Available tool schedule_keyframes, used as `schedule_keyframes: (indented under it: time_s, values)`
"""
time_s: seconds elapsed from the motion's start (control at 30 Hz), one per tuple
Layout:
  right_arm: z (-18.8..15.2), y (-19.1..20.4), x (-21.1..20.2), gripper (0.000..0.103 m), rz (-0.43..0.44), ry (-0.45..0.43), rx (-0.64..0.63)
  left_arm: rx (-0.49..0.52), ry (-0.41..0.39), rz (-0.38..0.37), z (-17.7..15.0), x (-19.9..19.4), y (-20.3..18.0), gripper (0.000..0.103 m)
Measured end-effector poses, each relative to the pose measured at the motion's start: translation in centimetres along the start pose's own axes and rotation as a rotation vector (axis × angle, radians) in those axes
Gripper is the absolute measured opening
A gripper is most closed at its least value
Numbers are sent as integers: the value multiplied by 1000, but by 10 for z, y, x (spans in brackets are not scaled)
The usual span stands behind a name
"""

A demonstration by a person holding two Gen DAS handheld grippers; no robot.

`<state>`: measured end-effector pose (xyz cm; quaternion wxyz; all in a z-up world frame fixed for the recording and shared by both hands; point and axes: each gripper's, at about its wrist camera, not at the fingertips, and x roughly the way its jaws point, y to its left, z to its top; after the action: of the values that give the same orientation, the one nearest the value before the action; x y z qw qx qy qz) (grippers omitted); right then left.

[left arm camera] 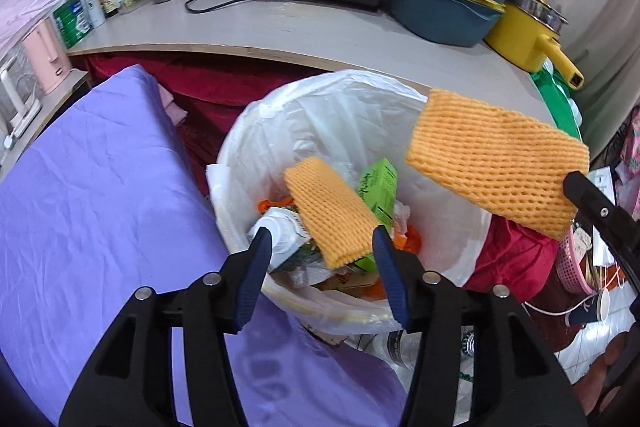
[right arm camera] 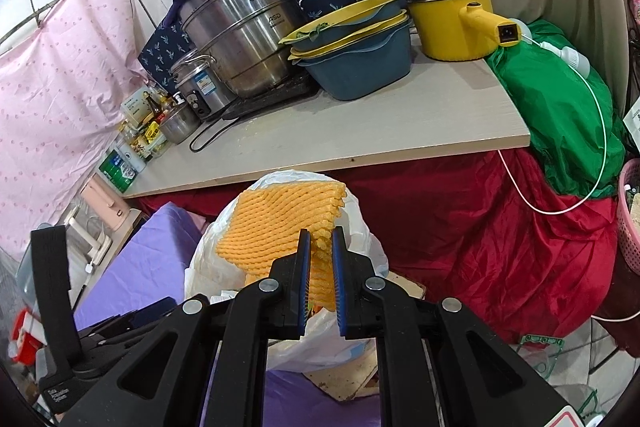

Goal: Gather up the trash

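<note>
From my right wrist camera the lined bin (right arm camera: 360, 227) is mostly hidden behind the orange foam net (right arm camera: 280, 223) that my right gripper (right arm camera: 320, 247) has pinched by one edge, above the rim. My left gripper (left arm camera: 320, 247) stands apart with nothing gripped; a second foam net (left arm camera: 332, 211) lies free between its fingers, atop the trash inside the bin (left arm camera: 248, 131).

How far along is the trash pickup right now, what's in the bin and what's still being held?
Done: one orange foam net lies in the lined trash bin on a green carton and other rubbish, with the left gripper open above it. In hand: the right gripper is shut on a second orange foam net, held near the bin's rim. Left: dropping that one in.
</note>
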<state>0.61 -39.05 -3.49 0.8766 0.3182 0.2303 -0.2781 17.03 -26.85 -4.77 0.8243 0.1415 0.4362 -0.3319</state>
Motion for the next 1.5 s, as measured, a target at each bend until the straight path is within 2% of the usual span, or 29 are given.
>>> schedule_keyframes:
  time_s: [0.2, 0.37, 0.43, 0.63, 0.77, 1.03, 1.1, 1.23, 1.5]
  values:
    - [1, 17, 22, 11, 21, 31, -29, -46, -21, 57, -5, -10, 20, 53]
    - [-1, 36, 45, 17, 38, 63, -68, -84, -35, 85, -9, -17, 32, 58]
    - [-3, 41, 48, 25, 37, 67, -69, -95, -36, 95, -11, -20, 36, 59]
    - [-12, 50, 34, 37, 49, 65, -89, -124, -44, 123, -18, -29, 47, 64]
    - [-18, 56, 19, 49, 53, 59, -116, -132, -49, 134, -24, -37, 48, 65]
    - [-24, 66, -6, 60, 66, 59, -151, -142, -78, 163, -36, -61, 48, 73]
    - [-27, 70, -12, 63, 64, 52, -170, -145, -83, 175, -40, -67, 49, 80]
    - [-32, 75, -23, 69, 62, 46, -192, -155, -104, 204, -47, -78, 53, 87]
    - [-41, 86, -37, 78, 42, 44, -257, -166, -103, 232, -60, -89, 63, 88]
